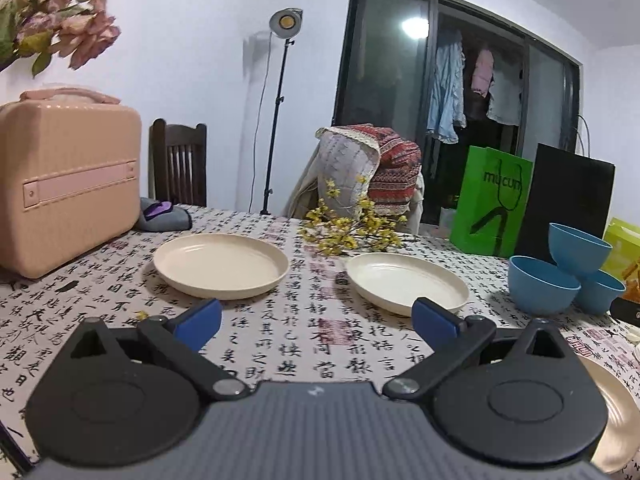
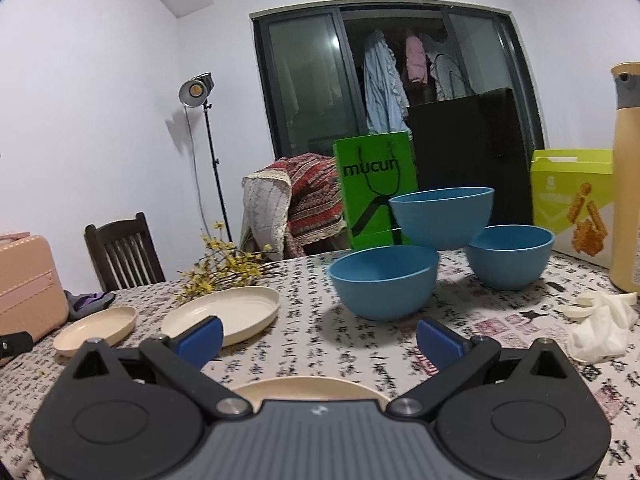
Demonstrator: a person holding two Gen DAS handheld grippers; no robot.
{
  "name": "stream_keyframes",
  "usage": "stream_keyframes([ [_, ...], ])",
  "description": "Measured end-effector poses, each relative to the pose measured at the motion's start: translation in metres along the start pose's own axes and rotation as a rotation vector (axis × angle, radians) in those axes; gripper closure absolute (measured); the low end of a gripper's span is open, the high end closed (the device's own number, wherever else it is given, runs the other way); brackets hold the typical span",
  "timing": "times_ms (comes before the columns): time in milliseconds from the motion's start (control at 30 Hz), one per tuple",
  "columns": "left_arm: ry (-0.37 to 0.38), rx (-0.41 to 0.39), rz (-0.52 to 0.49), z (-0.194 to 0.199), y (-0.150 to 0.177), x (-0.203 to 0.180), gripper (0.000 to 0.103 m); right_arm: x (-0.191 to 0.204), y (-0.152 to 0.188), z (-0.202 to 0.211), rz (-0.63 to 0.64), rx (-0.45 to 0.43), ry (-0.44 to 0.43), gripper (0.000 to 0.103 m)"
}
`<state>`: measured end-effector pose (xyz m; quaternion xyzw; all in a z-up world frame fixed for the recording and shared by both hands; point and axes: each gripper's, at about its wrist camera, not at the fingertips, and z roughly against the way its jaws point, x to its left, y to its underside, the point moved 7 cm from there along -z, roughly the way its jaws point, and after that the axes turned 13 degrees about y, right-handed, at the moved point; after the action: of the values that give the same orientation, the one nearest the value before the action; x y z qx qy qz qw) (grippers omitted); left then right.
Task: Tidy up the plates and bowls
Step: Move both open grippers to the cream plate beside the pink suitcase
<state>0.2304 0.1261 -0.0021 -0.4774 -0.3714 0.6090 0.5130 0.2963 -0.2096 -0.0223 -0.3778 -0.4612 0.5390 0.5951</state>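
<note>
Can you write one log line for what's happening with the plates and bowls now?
left hand-held gripper open, empty | right hand-held gripper open, empty | cream plates unstacked | blue bowls piled

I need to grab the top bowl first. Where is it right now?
In the right wrist view, the top blue bowl sits right of centre, perched on two blue bowls, before the green bag.

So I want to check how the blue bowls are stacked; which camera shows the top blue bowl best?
The right wrist view: the top blue bowl sits near centre, whole, resting on the rims of two lower blue bowls. The left wrist view shows it small and distorted at the right edge.
</note>
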Motion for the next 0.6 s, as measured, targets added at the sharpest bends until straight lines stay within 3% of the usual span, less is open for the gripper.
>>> stream_keyframes([
  [600,-0.085,-0.008,0.080,0.015,-0.014,0.074,0.000,0.100,-0.020,-0.007,0.037,0.009,-0.125,0.000],
])
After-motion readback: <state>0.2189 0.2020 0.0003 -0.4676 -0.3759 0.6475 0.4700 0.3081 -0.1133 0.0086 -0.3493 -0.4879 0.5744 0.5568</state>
